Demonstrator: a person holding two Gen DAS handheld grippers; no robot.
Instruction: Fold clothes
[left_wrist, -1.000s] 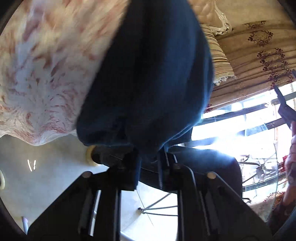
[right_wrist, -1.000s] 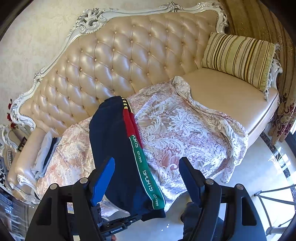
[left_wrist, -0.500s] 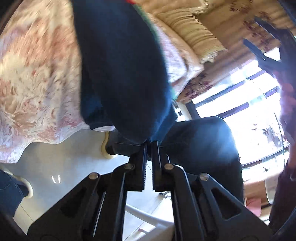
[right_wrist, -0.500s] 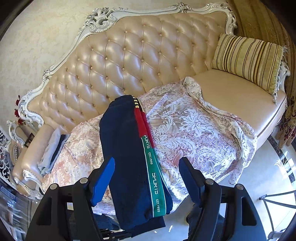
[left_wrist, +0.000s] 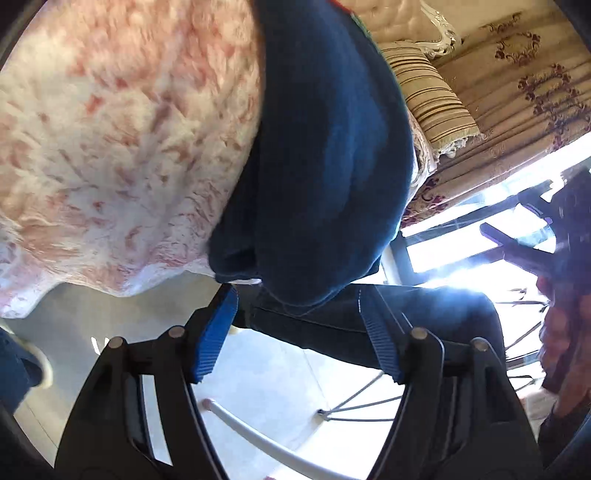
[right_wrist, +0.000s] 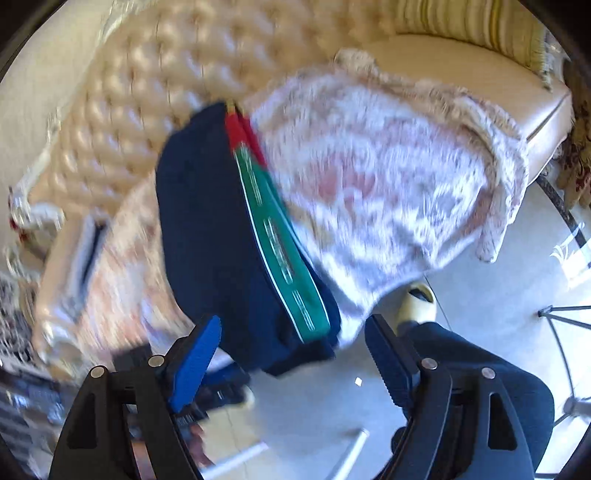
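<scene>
Right wrist view is smeared by blur. Navy trousers (right_wrist: 221, 236) are laid on the blanket (right_wrist: 388, 192) over the sofa (right_wrist: 461, 66), hem overhanging the front edge, top hidden. Left gripper (left_wrist: 299, 328) is opening, nothing pinched. Right gripper (right_wrist: 291, 354) is widening, empty, below the hem.

Cream tufted sofa (right_wrist: 155, 122): pink-and-white patterned blanket (right_wrist: 388, 177) spread over the seat, beyond both fingertips; navy trousers (right_wrist: 218, 240) with green-red side stripe upon the blanket, hanging off the edge toward the fingers; striped cushion (left_wrist: 428, 99) at far end.
</scene>
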